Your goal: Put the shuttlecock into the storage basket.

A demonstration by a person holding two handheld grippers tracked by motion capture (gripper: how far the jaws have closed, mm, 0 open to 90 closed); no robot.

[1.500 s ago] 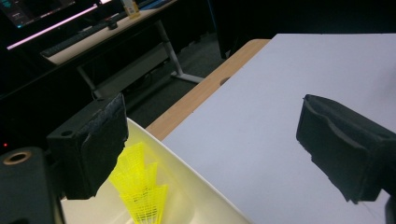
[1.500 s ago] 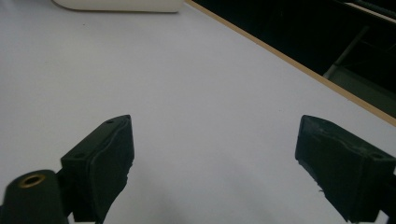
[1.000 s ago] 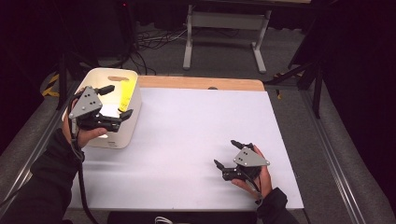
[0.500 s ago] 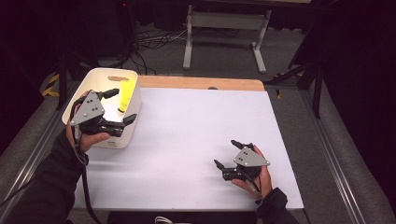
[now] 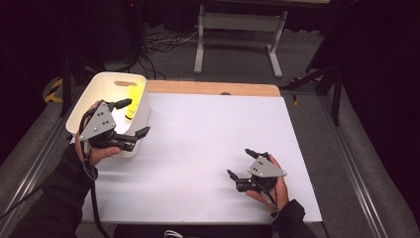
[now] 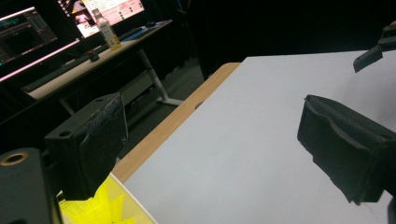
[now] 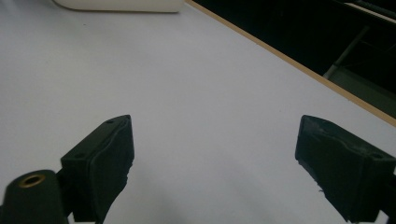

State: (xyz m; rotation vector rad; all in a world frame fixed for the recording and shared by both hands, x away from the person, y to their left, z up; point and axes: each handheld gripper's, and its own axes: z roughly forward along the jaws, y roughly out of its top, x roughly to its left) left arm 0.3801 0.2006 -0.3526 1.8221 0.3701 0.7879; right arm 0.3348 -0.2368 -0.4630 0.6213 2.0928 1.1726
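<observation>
Since 1 second ago, the left gripper has drawn back from over the white bin toward the person, and now hangs above the bin's near right corner. Its 2 jaws stand wide apart and hold nothing. In the left gripper view the same jaws frame bare white table, with a patch of bright yellow just below the left jaw.

The bin sits at the far left corner of the table. It is a rounded plastic tub with a handle slot in its far wall. Inside it lies a yellow thing against the right wall; its exact shape is too small to tell.

The right gripper rests low over the table near the right front, well apart from the bin, held in the person's right hand. Its jaws are also spread wide and empty.
</observation>
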